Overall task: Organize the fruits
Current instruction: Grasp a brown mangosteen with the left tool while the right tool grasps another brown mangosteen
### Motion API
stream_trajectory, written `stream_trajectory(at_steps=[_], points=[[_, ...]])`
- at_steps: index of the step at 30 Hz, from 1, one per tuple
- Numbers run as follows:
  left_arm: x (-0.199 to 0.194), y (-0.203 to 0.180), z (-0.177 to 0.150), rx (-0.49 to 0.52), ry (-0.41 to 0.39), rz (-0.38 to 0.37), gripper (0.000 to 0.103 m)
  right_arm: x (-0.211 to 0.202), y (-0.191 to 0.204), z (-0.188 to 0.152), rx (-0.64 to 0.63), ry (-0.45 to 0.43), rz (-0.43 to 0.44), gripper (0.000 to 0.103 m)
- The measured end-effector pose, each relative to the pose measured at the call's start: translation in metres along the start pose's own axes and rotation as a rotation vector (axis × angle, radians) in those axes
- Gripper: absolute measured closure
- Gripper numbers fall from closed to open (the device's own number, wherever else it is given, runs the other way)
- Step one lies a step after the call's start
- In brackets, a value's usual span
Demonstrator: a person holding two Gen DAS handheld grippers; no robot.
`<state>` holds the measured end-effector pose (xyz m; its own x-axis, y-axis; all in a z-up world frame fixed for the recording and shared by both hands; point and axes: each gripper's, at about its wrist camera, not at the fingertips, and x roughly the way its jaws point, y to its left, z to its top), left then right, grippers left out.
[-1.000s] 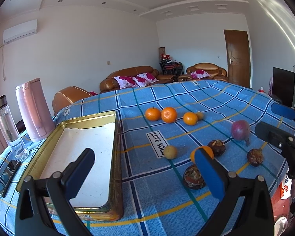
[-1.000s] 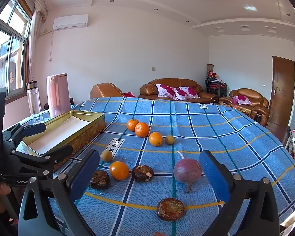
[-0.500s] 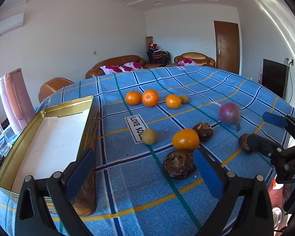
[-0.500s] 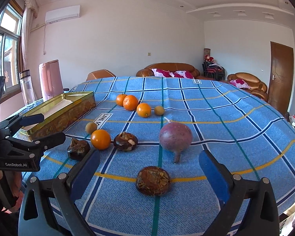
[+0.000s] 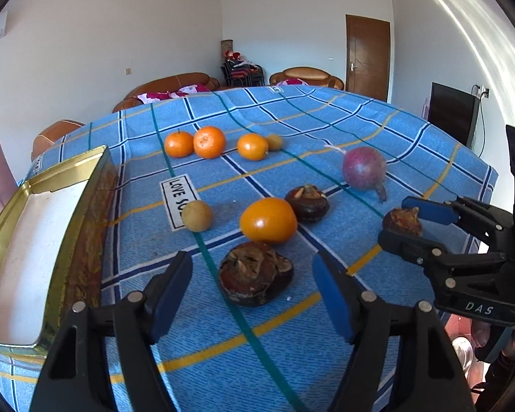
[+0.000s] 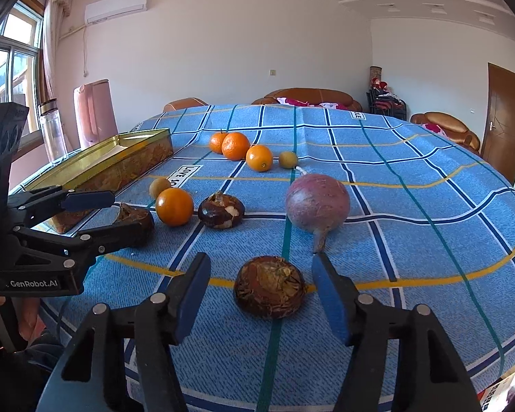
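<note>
Each gripper is low over its own dark brown fruit on the blue checked cloth (image 5: 377, 120).

The left gripper (image 5: 254, 286) and right gripper (image 6: 261, 290) have just been closing. Left dark fruit (image 5: 255, 278) and right dark fruit (image 6: 270, 286) sit between the pads, probably untouched. The gold tin (image 5: 68, 226) stands left.

Left gripper (image 5: 254, 292): black frame, blue pads, silver screws, "GenRobot.AI" marking; right gripper (image 6: 261, 292) same, marked "DAS".
</note>
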<state>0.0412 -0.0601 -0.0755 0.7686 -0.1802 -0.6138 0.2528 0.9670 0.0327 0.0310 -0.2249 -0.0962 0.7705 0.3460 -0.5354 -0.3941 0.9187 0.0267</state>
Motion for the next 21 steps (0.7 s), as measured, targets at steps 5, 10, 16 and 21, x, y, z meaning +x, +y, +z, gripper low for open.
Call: stream_trajectory(at_steps=[5,10,16,21], points=[[0.009,0.004,-0.002,-0.028,0.046,-0.03,0.032,0.005,-0.001,-0.003,-0.005,0.025,-0.006,0.055],[0.013,0.007,-0.003,-0.038,0.055,-0.052,0.053,0.004,-0.001,-0.003,-0.011,0.022,-0.003,0.059],[0.009,0.01,-0.005,-0.035,0.037,-0.061,0.053,0.003,0.002,-0.004,-0.018,0.018,0.016,0.06],[0.002,0.014,-0.006,-0.038,0.009,-0.057,0.053,0.003,0.009,-0.004,-0.031,0.01,0.028,0.06]])
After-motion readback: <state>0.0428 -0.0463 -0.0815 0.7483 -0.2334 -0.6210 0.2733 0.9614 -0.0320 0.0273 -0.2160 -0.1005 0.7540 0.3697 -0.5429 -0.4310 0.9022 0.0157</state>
